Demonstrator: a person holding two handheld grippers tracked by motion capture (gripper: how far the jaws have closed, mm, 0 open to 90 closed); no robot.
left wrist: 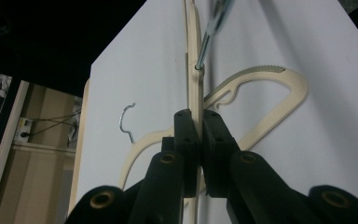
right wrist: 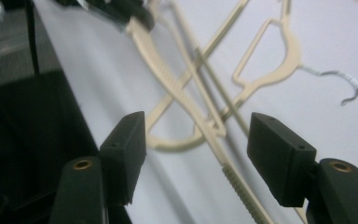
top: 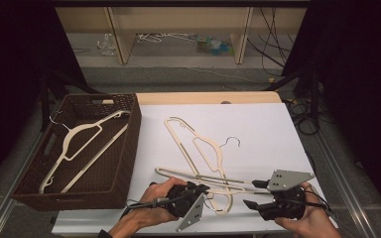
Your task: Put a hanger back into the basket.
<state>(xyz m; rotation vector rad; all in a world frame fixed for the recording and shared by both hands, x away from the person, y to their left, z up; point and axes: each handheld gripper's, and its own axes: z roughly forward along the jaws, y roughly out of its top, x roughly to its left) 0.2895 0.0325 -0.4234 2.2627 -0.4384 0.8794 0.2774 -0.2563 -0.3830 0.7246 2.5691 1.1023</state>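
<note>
Two cream plastic hangers lie crossed on the white table top (top: pixel 258 129). One hanger (top: pixel 181 146) with a metal hook (top: pixel 234 141) rests diagonally in the middle. The second hanger (top: pixel 223 179) stretches across the front, and my left gripper (top: pixel 203 188) is shut on it. In the left gripper view the pads pinch that hanger's thin edge (left wrist: pixel 194 70) at the left gripper (left wrist: pixel 198 126). My right gripper (top: pixel 251 193) is open at the hanger's right end. In the right gripper view a ridged hanger arm (right wrist: pixel 242 191) runs below the right gripper (right wrist: pixel 198 140), untouched by its spread jaws.
A brown wicker basket (top: pixel 129 144) stands at the table's left and holds a third cream hanger (top: pixel 79 139). Beyond the table's far edge are a wooden shelf unit (top: pixel 121 39) and loose cables (top: pixel 278 54) on the floor. Dark curtains flank both sides.
</note>
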